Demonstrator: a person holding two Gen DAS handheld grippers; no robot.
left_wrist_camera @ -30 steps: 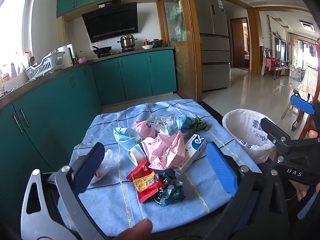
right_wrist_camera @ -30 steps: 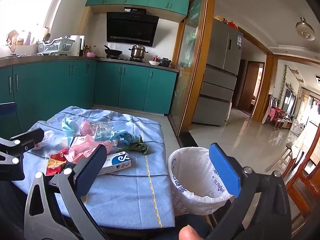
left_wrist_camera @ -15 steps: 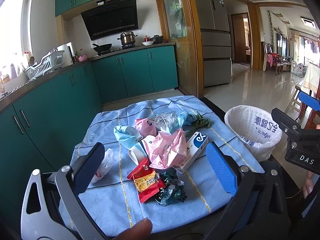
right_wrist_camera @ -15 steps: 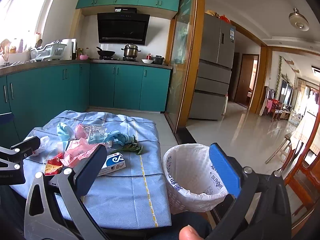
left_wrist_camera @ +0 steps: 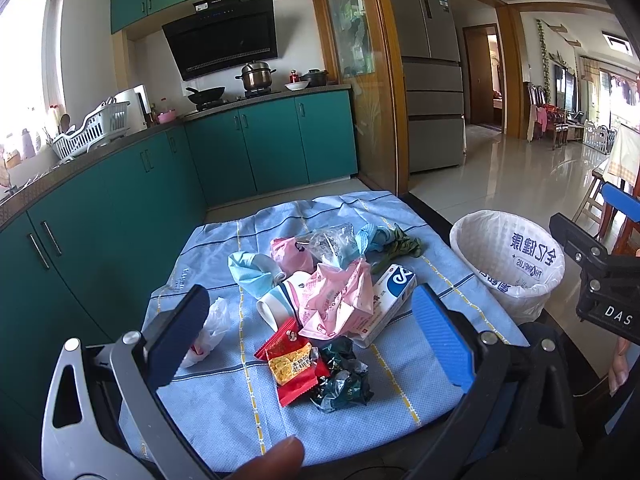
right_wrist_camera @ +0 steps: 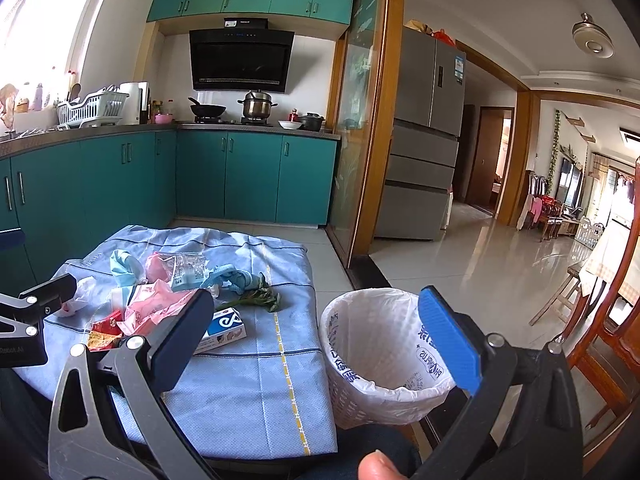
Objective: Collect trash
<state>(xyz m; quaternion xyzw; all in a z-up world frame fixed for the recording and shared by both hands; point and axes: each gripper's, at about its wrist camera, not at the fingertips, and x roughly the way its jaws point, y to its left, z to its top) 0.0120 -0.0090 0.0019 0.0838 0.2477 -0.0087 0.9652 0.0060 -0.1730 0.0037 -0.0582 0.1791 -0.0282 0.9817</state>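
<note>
A pile of trash lies on a blue cloth point(left_wrist_camera: 224, 400) over a low table: a red snack wrapper point(left_wrist_camera: 290, 360), a dark green foil wrapper point(left_wrist_camera: 344, 376), a pink bag point(left_wrist_camera: 336, 300), a white and blue box point(left_wrist_camera: 390, 294) point(right_wrist_camera: 224, 326), a paper cup point(left_wrist_camera: 276, 304), a white plastic scrap point(left_wrist_camera: 212, 328) and wilted greens point(left_wrist_camera: 400, 246). To the right stands a white-lined bin point(left_wrist_camera: 508, 256) point(right_wrist_camera: 384, 352), nothing visible inside. My left gripper point(left_wrist_camera: 308, 336) is open above the near wrappers. My right gripper point(right_wrist_camera: 316, 336) is open, held over the bin's left rim.
Teal kitchen cabinets point(left_wrist_camera: 100, 216) run along the left and back, with a stove and pots. A grey fridge point(right_wrist_camera: 424, 168) stands beyond a wooden door frame. A wooden chair point(right_wrist_camera: 608, 340) is at the right. Tiled floor stretches behind the bin.
Both grippers have tilted upward a little, so the table and bin sit lower in each view. The jaws stay open and the trash has not moved.
</note>
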